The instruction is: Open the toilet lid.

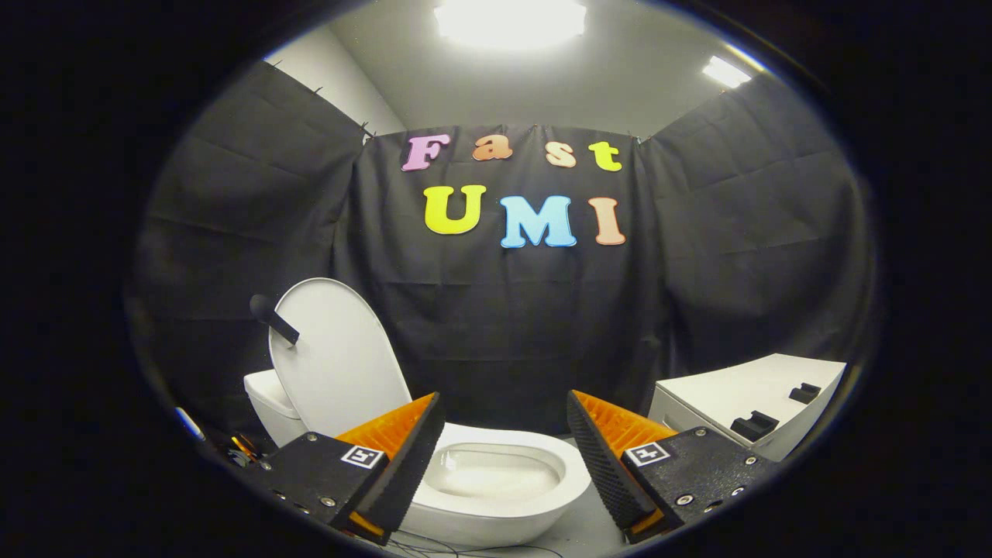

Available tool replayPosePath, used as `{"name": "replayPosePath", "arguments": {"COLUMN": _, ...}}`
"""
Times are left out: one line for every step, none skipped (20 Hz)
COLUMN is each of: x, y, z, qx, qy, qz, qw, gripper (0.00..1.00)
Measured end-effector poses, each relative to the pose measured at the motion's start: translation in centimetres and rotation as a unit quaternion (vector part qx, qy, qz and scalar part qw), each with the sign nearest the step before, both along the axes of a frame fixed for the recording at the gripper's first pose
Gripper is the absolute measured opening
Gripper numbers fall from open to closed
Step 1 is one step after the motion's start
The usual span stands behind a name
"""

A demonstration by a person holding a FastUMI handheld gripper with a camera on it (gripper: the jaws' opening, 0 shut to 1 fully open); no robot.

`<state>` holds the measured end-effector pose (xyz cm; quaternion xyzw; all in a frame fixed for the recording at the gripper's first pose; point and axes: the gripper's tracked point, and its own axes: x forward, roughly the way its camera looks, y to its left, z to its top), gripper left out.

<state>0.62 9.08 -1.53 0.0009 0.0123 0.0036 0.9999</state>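
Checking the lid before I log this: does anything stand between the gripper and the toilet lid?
Nothing visible does. The gripper is open, its fingers apart over the bowl; the toilet lid stands raised beyond them.

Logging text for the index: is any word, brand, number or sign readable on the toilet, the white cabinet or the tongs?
toilet lid, raised: no text.
white cabinet: no text.
tongs, open, toilet bowl just ahead of them: a square coded marker on each side, a pattern with no letters or numbers.

The left finger [403, 457] of the tongs hides part of the toilet bowl [496, 484].
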Motion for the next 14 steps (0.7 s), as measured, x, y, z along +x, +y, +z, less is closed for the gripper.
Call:
{"name": "replayPosePath", "arguments": {"x": 0.0, "y": 0.1, "z": -0.1, "qx": -0.001, "qy": 0.000, "qz": 0.002, "qw": 1.000, "gripper": 0.97}}
{"name": "replayPosePath", "arguments": {"x": 0.0, "y": 0.2, "z": -0.1, "qx": -0.001, "qy": 0.001, "qz": 0.002, "qw": 1.000, "gripper": 0.97}}
{"name": "replayPosePath", "arguments": {"x": 0.1, "y": 0.3, "z": -0.2, "qx": -0.002, "qy": 0.003, "qz": 0.003, "qw": 1.000, "gripper": 0.97}}
{"name": "replayPosePath", "arguments": {"x": 0.0, "y": 0.3, "z": -0.3, "qx": -0.003, "qy": 0.004, "qz": 0.004, "qw": 1.000, "gripper": 0.97}}
{"name": "replayPosePath", "arguments": {"x": 0.0, "y": 0.2, "z": -0.5, "qx": -0.003, "qy": 0.004, "qz": 0.004, "qw": 1.000, "gripper": 0.97}}
{"name": "replayPosePath", "arguments": {"x": 0.0, "y": 0.3, "z": -0.5, "qx": -0.003, "qy": 0.005, "qz": 0.005, "qw": 1.000, "gripper": 0.97}}
{"name": "replayPosePath", "arguments": {"x": 0.0, "y": 0.4, "z": -0.5, "qx": -0.003, "qy": 0.006, "qz": 0.005, "qw": 1.000, "gripper": 0.97}}
{"name": "replayPosePath", "arguments": {"x": 0.0, "y": 0.6, "z": -0.5, "qx": -0.003, "qy": 0.006, "qz": 0.007, "qw": 1.000, "gripper": 0.97}}
{"name": "replayPosePath", "arguments": {"x": -0.1, "y": 0.7, "z": -0.6, "qx": -0.004, "qy": 0.007, "qz": 0.007, "qw": 1.000, "gripper": 0.97}}
{"name": "replayPosePath", "arguments": {"x": 0.0, "y": 0.8, "z": -0.5, "qx": -0.006, "qy": 0.007, "qz": 0.009, "qw": 1.000, "gripper": 0.97}}
{"name": "replayPosePath", "arguments": {"x": 0.1, "y": 0.7, "z": -0.5, "qx": -0.009, "qy": 0.007, "qz": 0.010, "qw": 1.000, "gripper": 0.97}}
{"name": "replayPosePath", "arguments": {"x": 0.1, "y": 0.8, "z": -0.5, "qx": -0.010, "qy": 0.007, "qz": 0.011, "qw": 1.000, "gripper": 0.97}}
{"name": "replayPosePath", "arguments": {"x": 0.1, "y": 1.1, "z": -0.6, "qx": -0.011, "qy": 0.008, "qz": 0.014, "qw": 1.000, "gripper": 0.97}}
{"name": "replayPosePath", "arguments": {"x": 0.1, "y": 1.2, "z": -0.6, "qx": -0.011, "qy": 0.007, "qz": 0.015, "qw": 1.000, "gripper": 0.97}}
